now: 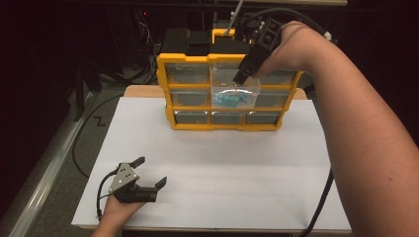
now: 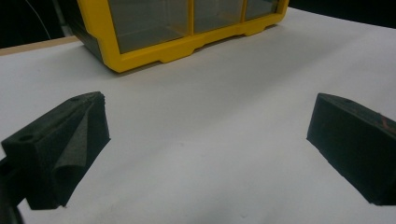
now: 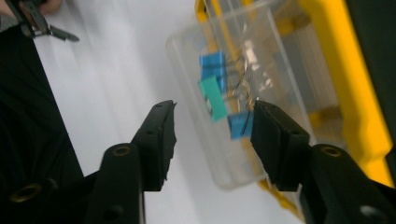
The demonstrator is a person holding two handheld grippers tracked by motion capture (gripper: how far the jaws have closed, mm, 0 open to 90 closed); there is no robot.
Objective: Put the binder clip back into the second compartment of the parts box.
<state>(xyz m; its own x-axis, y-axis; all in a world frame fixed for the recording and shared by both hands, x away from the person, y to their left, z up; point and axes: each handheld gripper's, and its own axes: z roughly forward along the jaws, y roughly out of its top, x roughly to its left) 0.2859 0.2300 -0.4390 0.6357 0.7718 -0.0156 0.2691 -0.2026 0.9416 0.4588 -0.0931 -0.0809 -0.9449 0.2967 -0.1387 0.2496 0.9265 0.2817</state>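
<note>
I have the right tool [image 1: 245,69] up at the yellow-framed drawer organizer [image 1: 165,89] in the upper middle of the high view, hanging over the clear plastic drawer [image 1: 236,94] that is pulled partway out of the middle row. In the right gripper view its jaws stand apart with nothing pinched, the drawer's rim [image 3: 187,93] just beyond their tips. I judge that suits either reaching in or pushing the drawer home. Inside lie small blue and teal parts [image 3: 215,88], too small to name. They sit loose on the drawer floor, and the drawer hangs out over the bench front of the cabinet.

My left tool [image 1: 148,177] rests low at the lower left of the high view, jaws spread wide and empty, parked well clear of the organizer, probably to keep out of the way.

The bench [image 1: 222,168] is a white sheet over a wooden board [image 1: 143,91] whose edge shows behind. Beyond it the room is dark, with cables [image 1: 84,148] trailing on the floor at left.
</note>
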